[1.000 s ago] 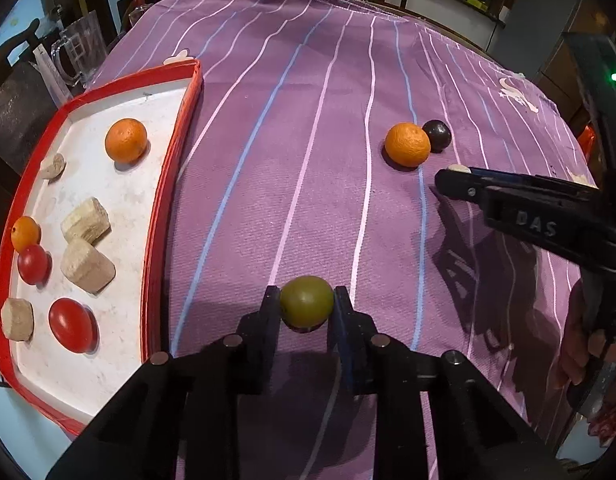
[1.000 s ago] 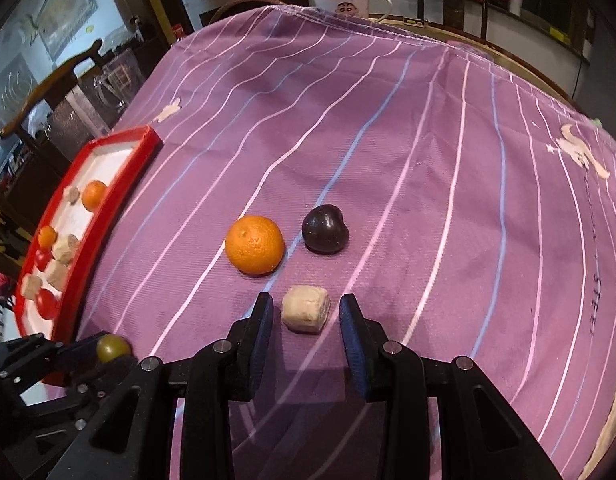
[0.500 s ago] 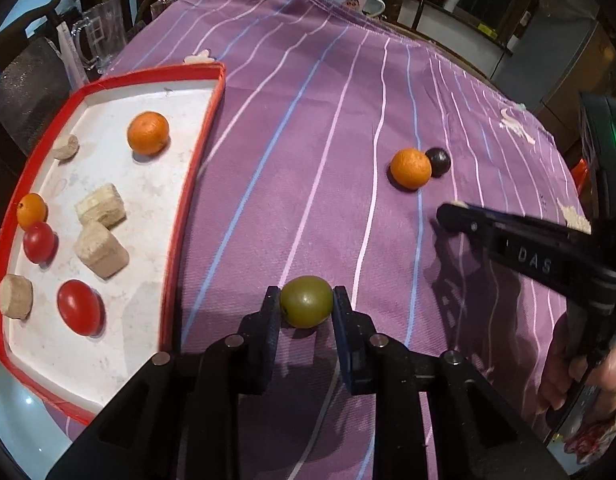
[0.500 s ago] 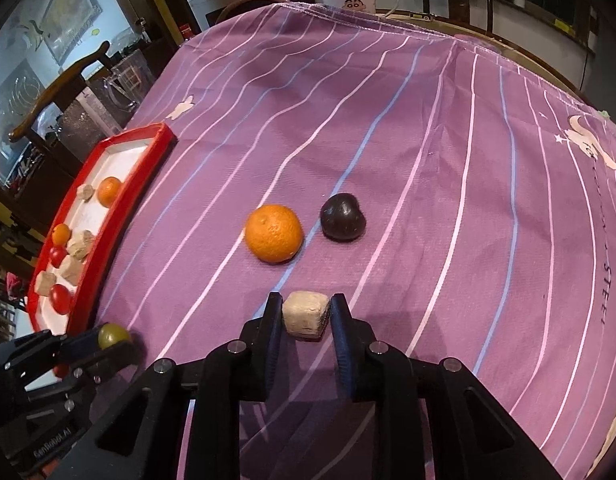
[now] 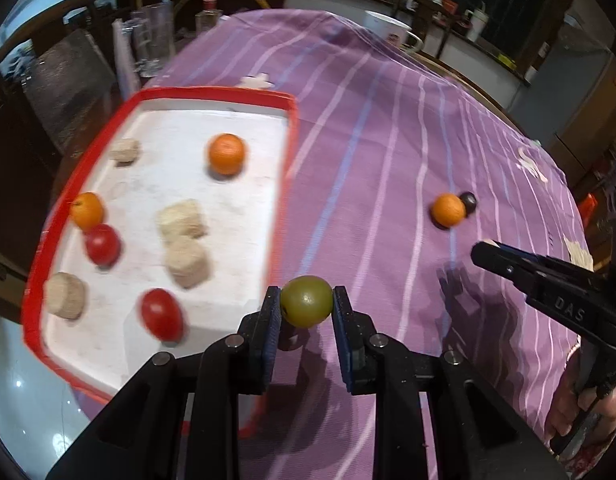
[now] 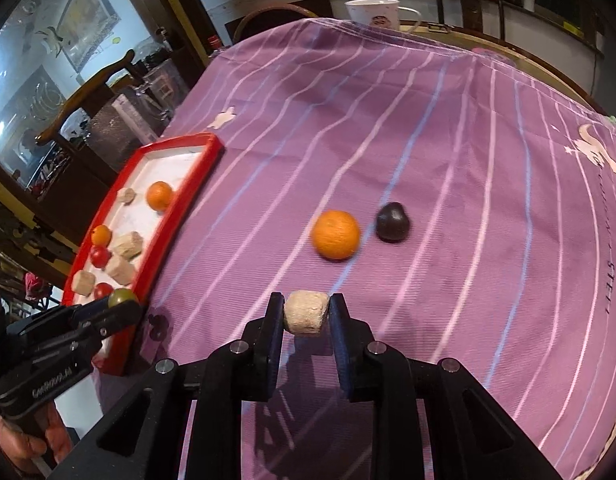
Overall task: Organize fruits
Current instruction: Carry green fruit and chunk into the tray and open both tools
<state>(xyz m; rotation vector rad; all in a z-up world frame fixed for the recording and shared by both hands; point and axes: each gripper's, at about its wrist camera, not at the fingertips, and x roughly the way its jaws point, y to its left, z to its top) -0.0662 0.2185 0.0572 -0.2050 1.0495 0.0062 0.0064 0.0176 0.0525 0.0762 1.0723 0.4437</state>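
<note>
The left gripper [image 5: 306, 302] is closed on a green fruit [image 5: 306, 301], both pads pressed against its sides, and carries it clear of the cloth just beside the near right edge of the red-rimmed tray [image 5: 288, 120]. In the left wrist view the tray fills the field from about 8 to 11 o'clock. The right gripper [image 6: 306, 314] is likewise closed, pinching a beige block [image 6: 306, 313] between its pads; the block's shadow falls on the cloth below, so it looks lifted.

Much of the sorting appears done. On the tray's white floor lie an orange [image 5: 226, 153] toward the far end, a smaller orange fruit [image 5: 87, 210] by the left rim, two red tomatoes [image 5: 103, 243] [image 5: 161, 313], and four beige pieces like the one in the right gripper, two of them touching near the middle [image 5: 181, 219].

Outside the tray, only two loose items show on the purple striped tablecloth [image 6: 447, 152]: another orange [image 6: 335, 234] and a dark plum-like fruit [image 6: 392, 222], just beside each other at about 12 to 1 o'clock in the right wrist view, well apart from the tray.

What seems left: set down the green fruit and the beige block in the tray, then fetch the orange and the dark fruit. A white mug [image 6: 372, 12] stands at the table's far edge, apparently no part of the job.
</note>
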